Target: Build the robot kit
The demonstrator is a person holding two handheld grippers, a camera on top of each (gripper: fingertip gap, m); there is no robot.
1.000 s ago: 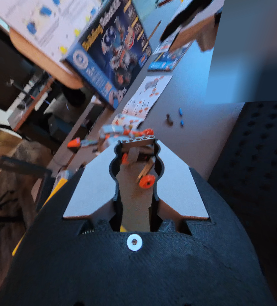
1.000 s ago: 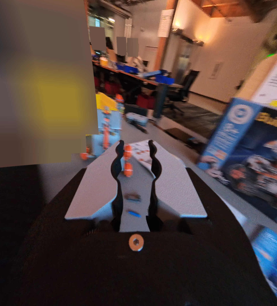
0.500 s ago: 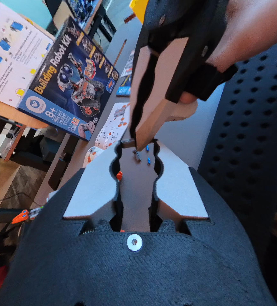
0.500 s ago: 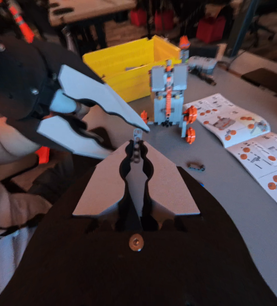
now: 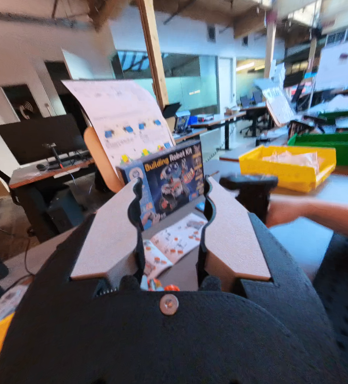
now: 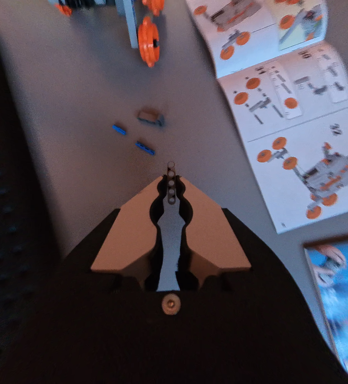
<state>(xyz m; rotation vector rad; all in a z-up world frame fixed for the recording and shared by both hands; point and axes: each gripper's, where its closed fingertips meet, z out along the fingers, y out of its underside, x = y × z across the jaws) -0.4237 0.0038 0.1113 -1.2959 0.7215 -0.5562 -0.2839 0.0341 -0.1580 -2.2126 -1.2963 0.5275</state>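
My right gripper is shut on a thin grey beam with a row of holes, held above the grey table. Just beyond its tip lie two small blue pins and a small grey-brown piece. A grey model with orange wheels stands farther off. My left gripper is open and empty, raised and pointing at the dark blue robot kit box. The other gripper and a bare arm show at its right.
An open instruction booklet lies right of the pins; it also shows in the left wrist view. A yellow bin and a green bin stand at the right. A tilted instruction board rises behind the box. A black perforated surface borders the table. The left gripper's tips are roughly 30 centimeters from the right gripper's. Measured from the fingertips, the small grey-brown piece is 8 centimeters or so from the right gripper and 30 centimeters from the left.
The left gripper has let go of the grey beam and swung up and away, now empty. The right gripper has the beam and has tilted down toward the table over the blue pins.
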